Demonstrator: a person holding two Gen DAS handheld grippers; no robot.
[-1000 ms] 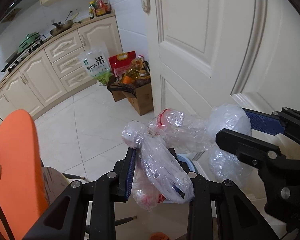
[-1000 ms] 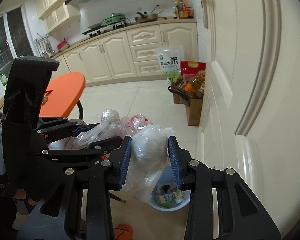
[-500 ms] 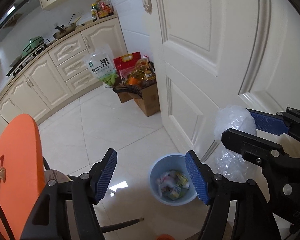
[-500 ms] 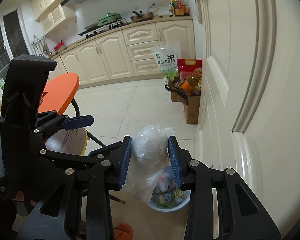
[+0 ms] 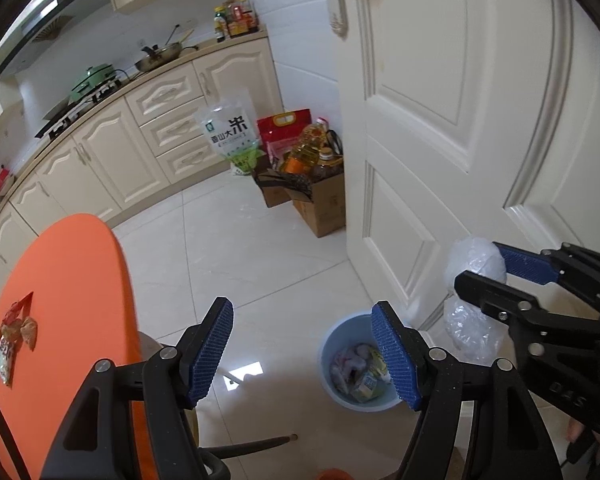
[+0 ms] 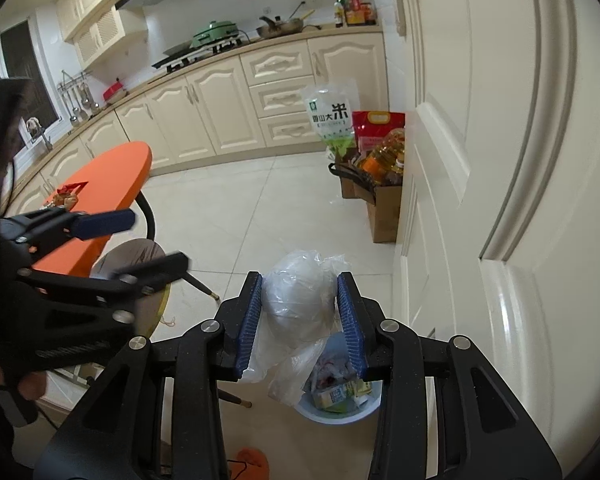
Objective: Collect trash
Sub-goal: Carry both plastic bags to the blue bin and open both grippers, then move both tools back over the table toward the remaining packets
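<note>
Left wrist view
- Left gripper (image 5: 302,354): fingers spread wide, nothing between them.
- Blue bin (image 5: 327,350): on the floor tiles beside the white door (image 5: 460,120), partly behind the left gripper's right finger; wrappers and a small carton lie inside.
- Orange table (image 5: 68,320): a few wrappers (image 5: 14,334) lie on it, uncollected.
- Right gripper (image 5: 480,276): seen at right, clamped on the clear plastic bag (image 5: 474,258).

Right wrist view
- Right gripper (image 6: 300,320): blue pads pressed on the bag's two sides.
- Plastic bag (image 6: 298,300): translucent, crinkled, bulged round between the pads, loose tail hanging toward the bin (image 6: 336,414).
- Bag position: above the bin, offset toward its near-left rim.
- Step (judged): dropping the bag in the bin.
- Method: centre it over the opening, lower, then part the fingers; the light film may cling to a pad.
</note>
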